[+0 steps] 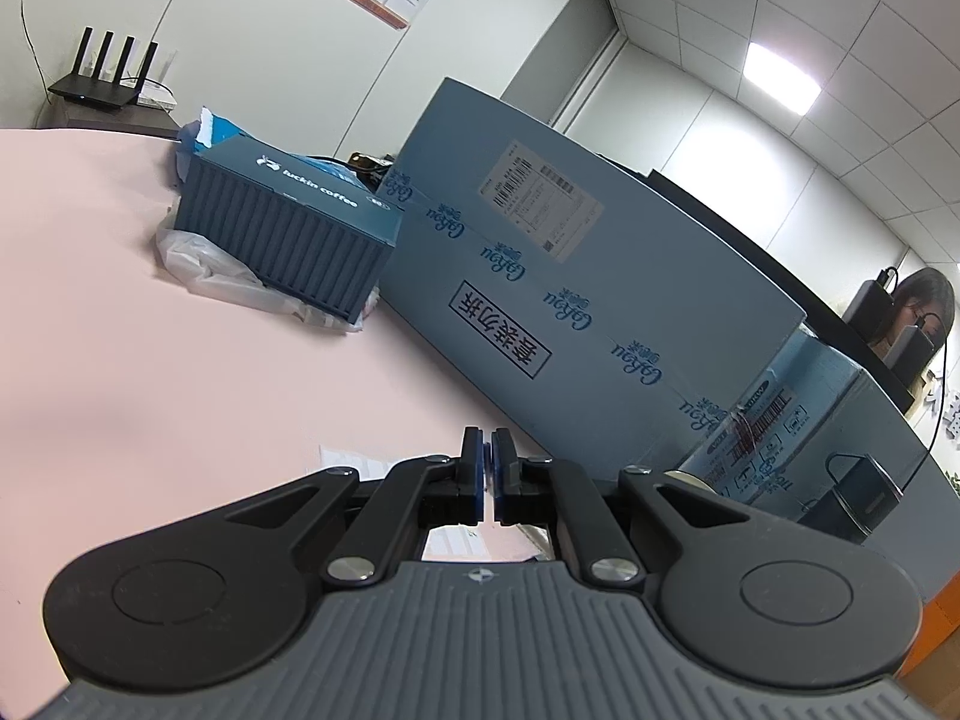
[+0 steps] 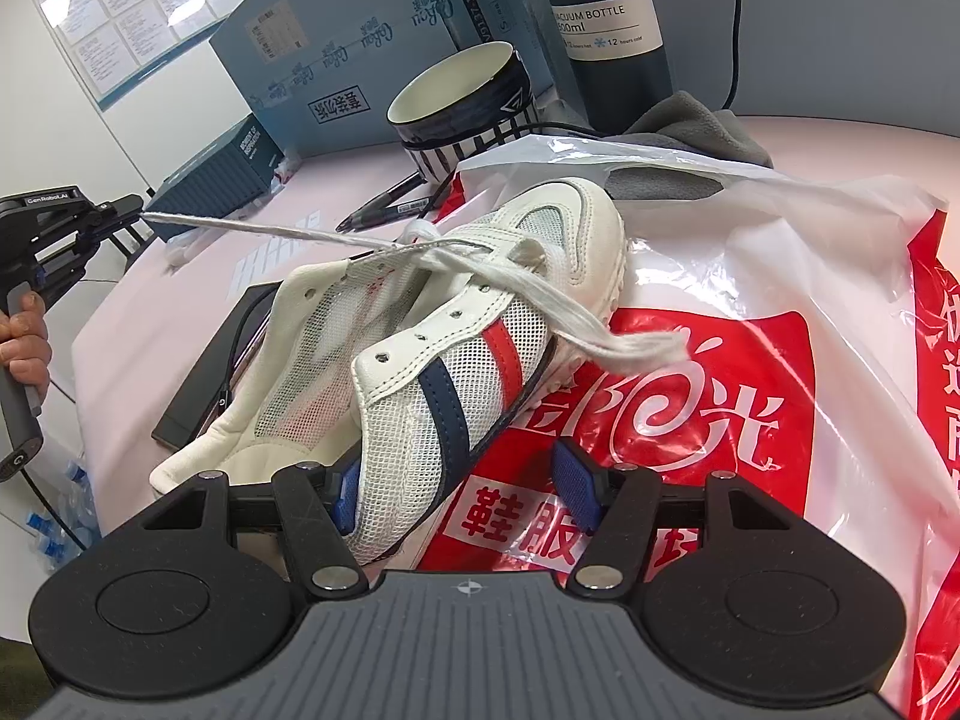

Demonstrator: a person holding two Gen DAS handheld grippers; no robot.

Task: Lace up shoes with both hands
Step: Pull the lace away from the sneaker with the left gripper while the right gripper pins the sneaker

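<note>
A white mesh shoe (image 2: 420, 360) with blue and red stripes lies on a red and white plastic bag (image 2: 750, 372). One white lace end (image 2: 270, 229) runs taut from the front eyelets to my left gripper (image 2: 135, 207) at the far left, which is shut on it. The other lace end (image 2: 600, 336) lies loose over the shoe's side onto the bag. My right gripper (image 2: 461, 495) stands open astride the shoe's heel; its left pad (image 2: 348, 498) is against the mesh and its right pad (image 2: 573, 489) is clear of the sole. In the left wrist view the left gripper (image 1: 486, 468) shows closed jaws over the pink table (image 1: 150, 330).
A striped bowl (image 2: 462, 102), two pens (image 2: 390, 204), a dark vacuum bottle (image 2: 612, 30) and grey cloth (image 2: 690, 126) sit behind the shoe. A black flat device (image 2: 210, 372) lies under its left side. A dark coffee box (image 1: 288, 228) and large blue cartons (image 1: 570, 276) stand ahead of the left gripper.
</note>
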